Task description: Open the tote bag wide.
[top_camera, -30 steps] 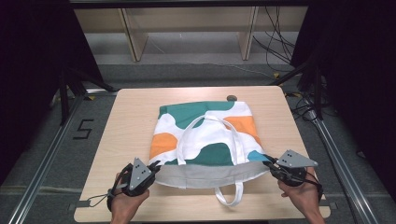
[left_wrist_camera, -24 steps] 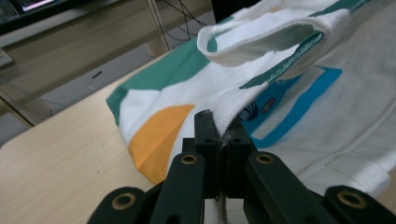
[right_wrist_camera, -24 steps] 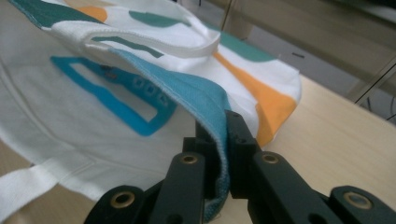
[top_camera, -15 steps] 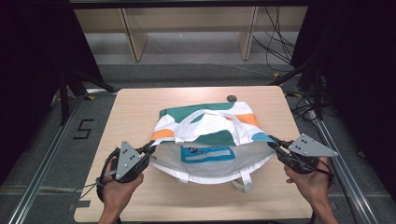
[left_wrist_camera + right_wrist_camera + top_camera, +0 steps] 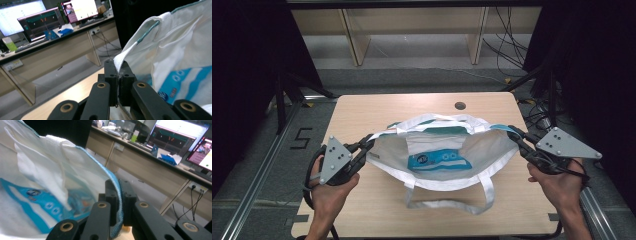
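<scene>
high view — bag [image 5: 439, 150] stretched between left claw [image 5: 368, 141] and right claw [image 5: 513, 133].

We read the tote bag [image 5: 439, 150] as woven cloth, matt, white lining with a coarse ribbed webbing hem [image 5: 125, 58] and a teal-blue stitched edge. The blue packet [image 5: 439, 161] inside looks like glossy plastic film with print. We see the table [image 5: 362, 107] as smooth pale wood laminate, matt. Left gripper [image 5: 117, 75] and right gripper [image 5: 117, 195] jaws look like matt black plastic with brass-coloured bushings; the three-cornered plate [image 5: 568, 144] is dull grey metal.
</scene>
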